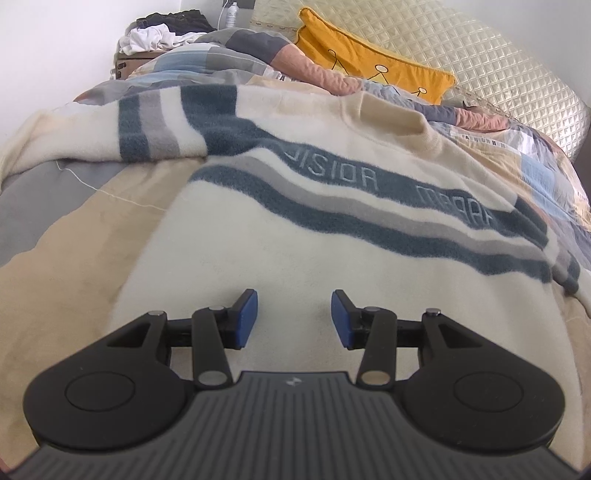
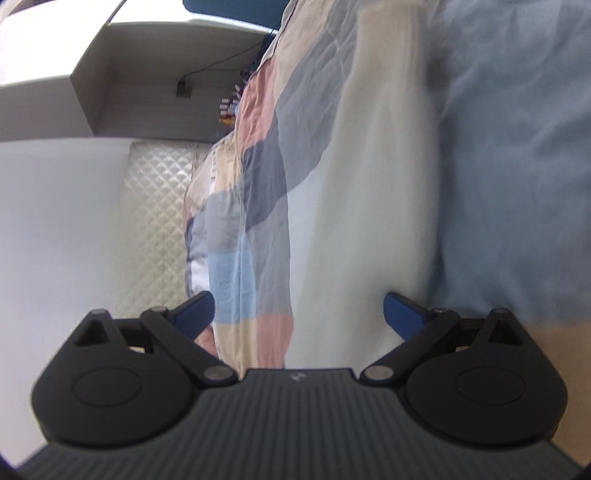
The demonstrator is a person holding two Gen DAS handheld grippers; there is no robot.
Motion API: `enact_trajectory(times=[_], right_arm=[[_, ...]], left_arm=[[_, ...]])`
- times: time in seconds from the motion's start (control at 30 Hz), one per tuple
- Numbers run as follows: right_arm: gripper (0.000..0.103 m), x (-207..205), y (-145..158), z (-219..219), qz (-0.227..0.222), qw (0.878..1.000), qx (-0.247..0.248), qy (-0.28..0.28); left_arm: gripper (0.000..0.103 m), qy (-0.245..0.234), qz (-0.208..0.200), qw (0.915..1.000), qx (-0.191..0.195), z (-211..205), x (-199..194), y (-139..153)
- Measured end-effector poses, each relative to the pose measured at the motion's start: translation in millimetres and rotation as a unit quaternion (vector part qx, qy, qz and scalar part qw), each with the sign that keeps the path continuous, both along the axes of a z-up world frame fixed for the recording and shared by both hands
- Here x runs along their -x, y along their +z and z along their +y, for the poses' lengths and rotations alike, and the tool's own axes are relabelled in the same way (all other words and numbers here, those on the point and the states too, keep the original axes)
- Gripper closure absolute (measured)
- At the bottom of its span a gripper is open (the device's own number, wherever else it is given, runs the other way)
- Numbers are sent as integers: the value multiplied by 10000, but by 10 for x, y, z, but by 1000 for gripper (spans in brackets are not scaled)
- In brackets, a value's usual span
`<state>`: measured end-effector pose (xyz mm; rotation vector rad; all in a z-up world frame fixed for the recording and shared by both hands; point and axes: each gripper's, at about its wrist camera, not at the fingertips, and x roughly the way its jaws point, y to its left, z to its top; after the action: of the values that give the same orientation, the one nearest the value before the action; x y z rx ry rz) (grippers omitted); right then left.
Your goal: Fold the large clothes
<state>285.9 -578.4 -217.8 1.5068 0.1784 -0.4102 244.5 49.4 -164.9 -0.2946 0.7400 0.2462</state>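
A cream sweater (image 1: pixel 332 280) with dark teal and grey stripes and raised lettering lies spread on the bed. One sleeve (image 1: pixel 166 122) is folded across it at the upper left. My left gripper (image 1: pixel 293 319) hovers just above the sweater's lower body, and its blue pads (image 1: pixel 245 317) stand apart with nothing between them. The right wrist view is rolled sideways and blurred. There a long cream strip of the sweater (image 2: pixel 369 192) runs up the frame. My right gripper (image 2: pixel 298 308) stands wide open in front of it, holding nothing.
A patchwork duvet (image 1: pixel 229 62) covers the bed, with a yellow pillow (image 1: pixel 369 62) against the quilted headboard (image 1: pixel 480 74). Loose clothes (image 1: pixel 162 33) are heaped on a box at the far left. Beside the bed are a white shelf (image 2: pixel 147 74) and small bottles (image 2: pixel 229 107).
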Motion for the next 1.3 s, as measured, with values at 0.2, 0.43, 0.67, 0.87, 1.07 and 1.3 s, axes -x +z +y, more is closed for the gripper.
enact_trajectory(times=[0.2,0.43,0.67,0.87,1.07,1.3], right_arm=[[32,187,-253,-318,-558,9974,-195,-413],[38,345,-73,-389,-76,9992,-225,-320],[38,613,-76,-345,437,9966,-183,-674],[36,627,-277,-462,71,9983,-251,-515],[45,345,-289,-748,-49,9987,477,-185],[92,7,-126,-983,617,9926,1040,44]], left_arm=[[53,-33,-23,10000,72,29,13,-9],[53,-1,-32,9999,120,35,32,1],[53,-14,-33,10000,90,11,56,18],[53,-58,7,10000,-27,-16,46,11],[53,-44,0,10000,-8,-4,53,13],[53,-57,18,9999,-98,-21,59,23]])
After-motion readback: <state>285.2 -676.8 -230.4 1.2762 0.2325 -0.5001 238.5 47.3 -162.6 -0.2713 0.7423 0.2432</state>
